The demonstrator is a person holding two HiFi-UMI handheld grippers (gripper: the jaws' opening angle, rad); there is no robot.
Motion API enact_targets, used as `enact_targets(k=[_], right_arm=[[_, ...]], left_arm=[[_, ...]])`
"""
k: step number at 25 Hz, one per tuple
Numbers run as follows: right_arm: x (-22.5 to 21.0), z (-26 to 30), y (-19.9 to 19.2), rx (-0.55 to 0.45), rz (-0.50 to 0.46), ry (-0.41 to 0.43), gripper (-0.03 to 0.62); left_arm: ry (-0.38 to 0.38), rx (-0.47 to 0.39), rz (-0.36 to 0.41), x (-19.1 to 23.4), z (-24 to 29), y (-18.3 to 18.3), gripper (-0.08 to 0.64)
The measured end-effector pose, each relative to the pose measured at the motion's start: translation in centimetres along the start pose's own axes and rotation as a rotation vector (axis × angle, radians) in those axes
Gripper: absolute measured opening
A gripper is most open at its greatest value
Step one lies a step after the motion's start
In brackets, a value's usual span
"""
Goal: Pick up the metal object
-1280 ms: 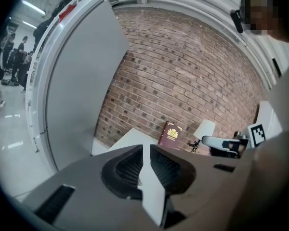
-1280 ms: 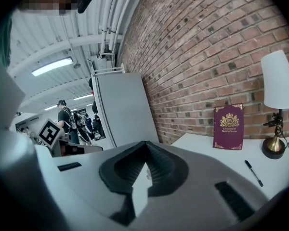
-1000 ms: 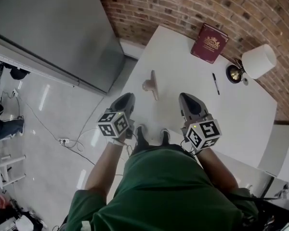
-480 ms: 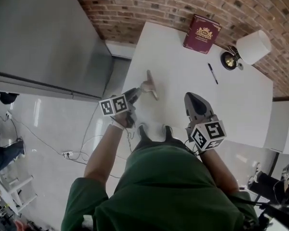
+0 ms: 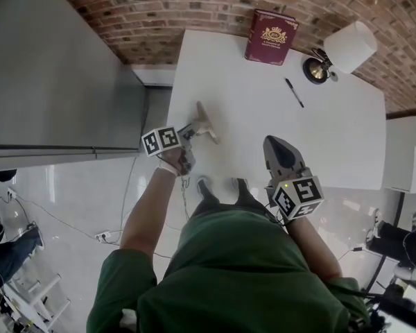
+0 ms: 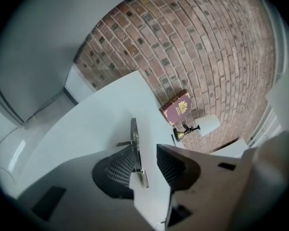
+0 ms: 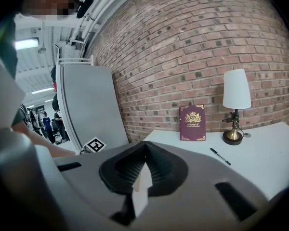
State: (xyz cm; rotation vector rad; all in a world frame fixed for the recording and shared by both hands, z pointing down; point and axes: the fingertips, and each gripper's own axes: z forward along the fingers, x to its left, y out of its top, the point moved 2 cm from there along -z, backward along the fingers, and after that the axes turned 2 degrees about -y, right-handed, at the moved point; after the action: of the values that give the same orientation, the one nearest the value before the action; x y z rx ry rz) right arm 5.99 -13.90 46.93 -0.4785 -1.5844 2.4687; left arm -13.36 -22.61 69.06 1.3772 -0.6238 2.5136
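My left gripper [image 6: 145, 150] sits at the left edge of the white table [image 5: 277, 137], straddling the metal object [image 6: 134, 137]. The object is a thin strip standing on its edge with a small cross piece partway along. It lies close to the table's left edge, nearer the near corner than the far one. The left jaws are apart and opening. The strip is between them, close against the left pad, with a clear gap to the right pad, so nothing is gripped yet.

My right gripper [image 7: 144, 146] hovers over the near edge with its jaws closed together and nothing in them.

A red book [image 5: 271, 37] stands at the far edge. A lamp [image 5: 347, 47] is by the far right corner, and a pen [image 5: 294, 92] lies in front of it. All three are well apart from the work.

To do this step well, I think I should shift the left gripper slightly so the strip is centred between the pads. The pads should face its flat sides squarely before I close. I would close slowly, because an off-centre squeeze could tip the strip or push it toward the table's left edge. I would lift only once both pads are pressing on it.
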Motion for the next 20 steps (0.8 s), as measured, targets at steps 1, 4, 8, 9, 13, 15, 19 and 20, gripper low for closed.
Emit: enact_targets(k=[1,4,8,9,13,15,19,20], right_arm=[[-0.2,-0.2,0.0,-0.001,0.004,-0.009,0.003],[-0.9,-0.7,-0.1,-0.006,0.014,-0.036,0.003],[-1.7,-1.5,-0.2,-0.011,0.023,-0.06,0.003],[-1.9,-1.6,-0.2,-0.012,0.025,-0.065,0.003],[-2.5,-2.3,-0.1,-0.018,0.028,-0.081,0.003],[-2.7,-2.5,-0.1,-0.02,0.029,-0.084,0.003],[-3.0,-2.8,-0.2,-0.021,0.034,-0.082,0.003],[-3.1,-2.9,-0.2,-0.022,0.035,-0.08,0.003]], left_arm=[[0.008,0.015,0.004,0.1,0.4,0.0,0.124],[0.032,0.074,0.016,0.4,1.5,-0.4,0.123],[0.067,0.139,0.011,0.7,2.5,-1.3,0.1],[0.075,0.14,0.005,0.8,2.7,-1.3,0.081],[0.099,0.137,-0.011,1.0,3.0,-1.2,0.048],[0.101,0.138,-0.012,0.8,3.2,-1.2,0.032],[0.109,0.126,-0.031,0.5,3.3,-1.2,0.021],[0.107,0.12,-0.04,0.4,3.4,-1.2,0.018]])
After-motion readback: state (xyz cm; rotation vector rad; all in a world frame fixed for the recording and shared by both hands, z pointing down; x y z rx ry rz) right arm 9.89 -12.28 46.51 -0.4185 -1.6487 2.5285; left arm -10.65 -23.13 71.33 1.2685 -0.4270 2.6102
